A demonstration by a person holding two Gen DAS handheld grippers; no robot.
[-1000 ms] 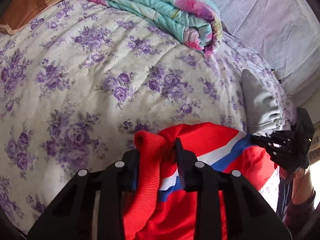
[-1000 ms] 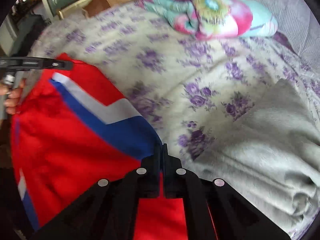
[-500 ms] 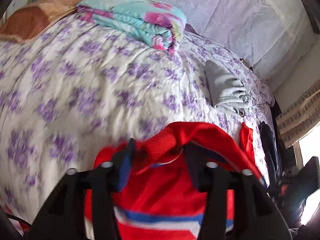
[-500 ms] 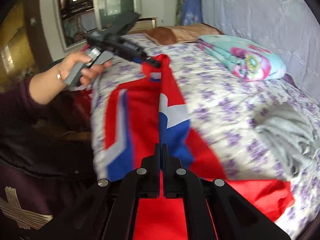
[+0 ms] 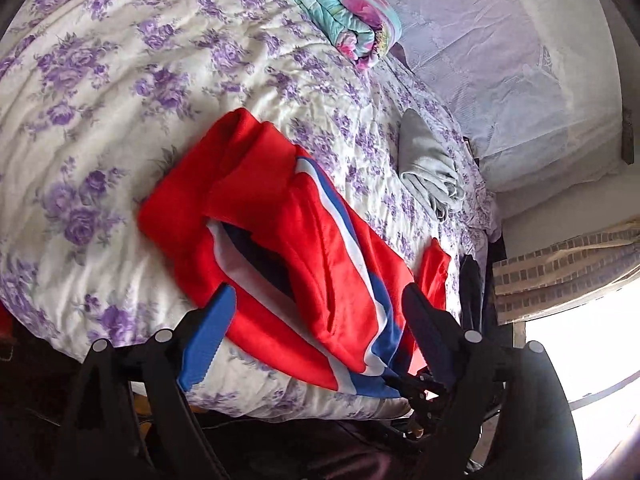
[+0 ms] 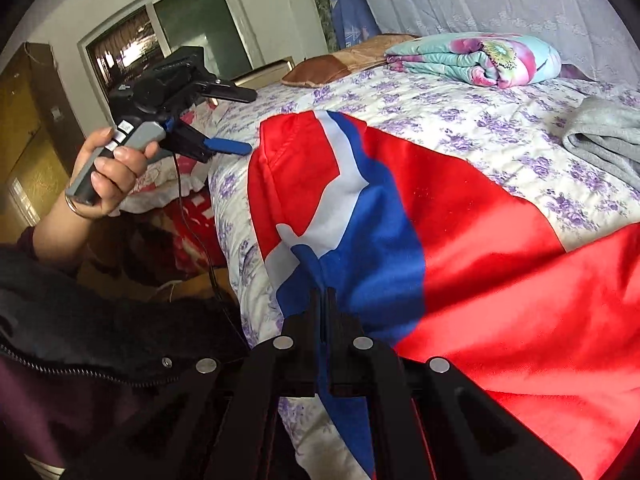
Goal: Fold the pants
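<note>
Pants (image 5: pixel 304 240): red, with a blue-and-white stripe; bunched and partly doubled over near the front edge of the bed (image 5: pixel 120 80), one red end trailing toward the far side. Left gripper (image 5: pixel 316 324): jaws have just been opening and stand wide, nothing between them; the fabric they pinched a second ago now lies dropped on the quilt, the pants just beyond the fingertips. Right gripper (image 6: pixel 323 308): jaws closed on the blue stripe, the cloth pulled up taut into them; this grip is the same as a second ago. Reading: one end of the pants has been laid down and released, the other is still in hand, so a fold appears to be in progress and not finished; the heap looks untidy and probably needs smoothing. Hand (image 6: pixel 106 168) on the left gripper's handle shows in the right view, clear of the cloth. Nearby: grey garment (image 5: pixel 430 168), folded, well apart from the pants; floral quilt (image 5: pixel 340 8), folded, at the head of the bed. Unclear: which end is waistband and which cuffs; how many layers the heap holds; the lower part of the pants runs out of frame.
</note>
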